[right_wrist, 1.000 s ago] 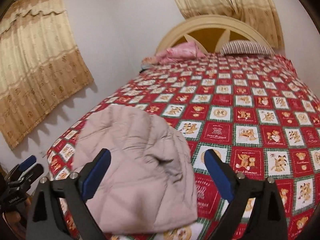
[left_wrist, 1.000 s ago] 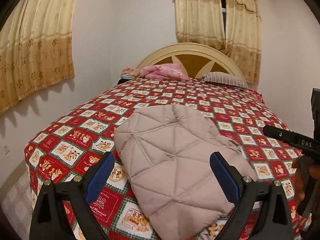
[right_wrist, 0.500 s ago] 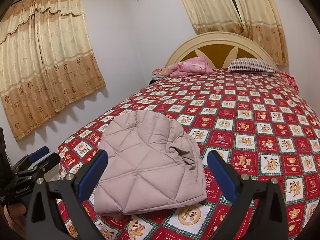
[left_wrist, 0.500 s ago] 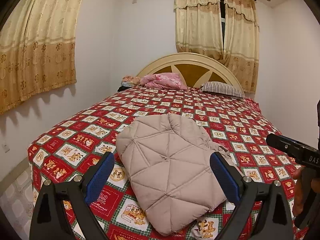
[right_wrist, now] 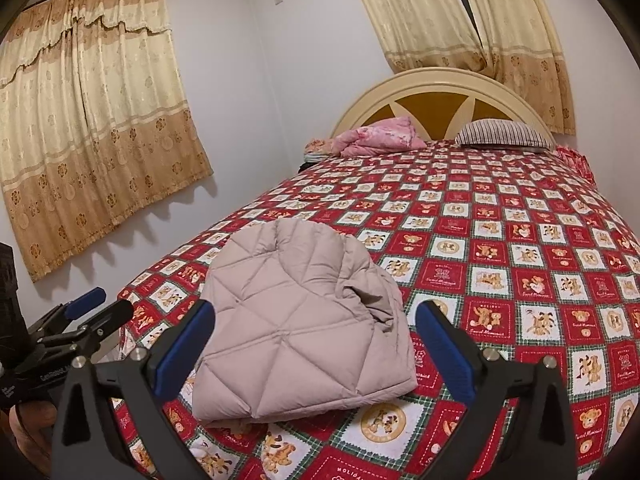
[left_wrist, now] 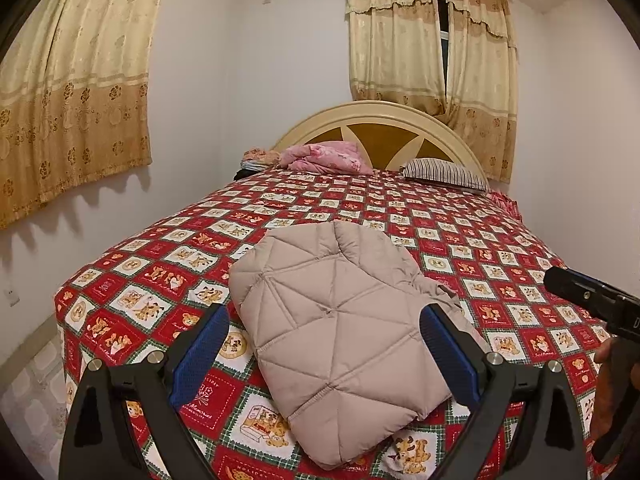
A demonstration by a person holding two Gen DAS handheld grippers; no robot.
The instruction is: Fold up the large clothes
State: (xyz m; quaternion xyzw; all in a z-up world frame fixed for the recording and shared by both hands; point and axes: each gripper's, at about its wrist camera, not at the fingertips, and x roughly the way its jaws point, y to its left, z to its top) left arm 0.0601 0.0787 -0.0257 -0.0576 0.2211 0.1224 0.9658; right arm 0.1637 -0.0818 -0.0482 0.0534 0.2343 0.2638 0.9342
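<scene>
A beige quilted jacket (left_wrist: 336, 320) lies folded into a compact bundle near the foot of the bed; it also shows in the right wrist view (right_wrist: 300, 328). My left gripper (left_wrist: 326, 354) is open and empty, held back from the bundle above the bed's foot edge. My right gripper (right_wrist: 314, 350) is open and empty, also held back from it. The right gripper shows at the right edge of the left wrist view (left_wrist: 592, 300), and the left gripper at the left edge of the right wrist view (right_wrist: 76, 320).
The bed (right_wrist: 520, 240) has a red bear-patterned cover. A pink blanket (left_wrist: 324, 156) and a striped pillow (left_wrist: 444, 174) lie by the cream headboard (left_wrist: 380, 116). Curtains (left_wrist: 72, 80) hang on the left wall and behind the bed. Floor (left_wrist: 28, 392) shows at lower left.
Both grippers have pulled back and up from the folded jacket, so it looks smaller and farther away. The jacket has not moved. Both stay open.
</scene>
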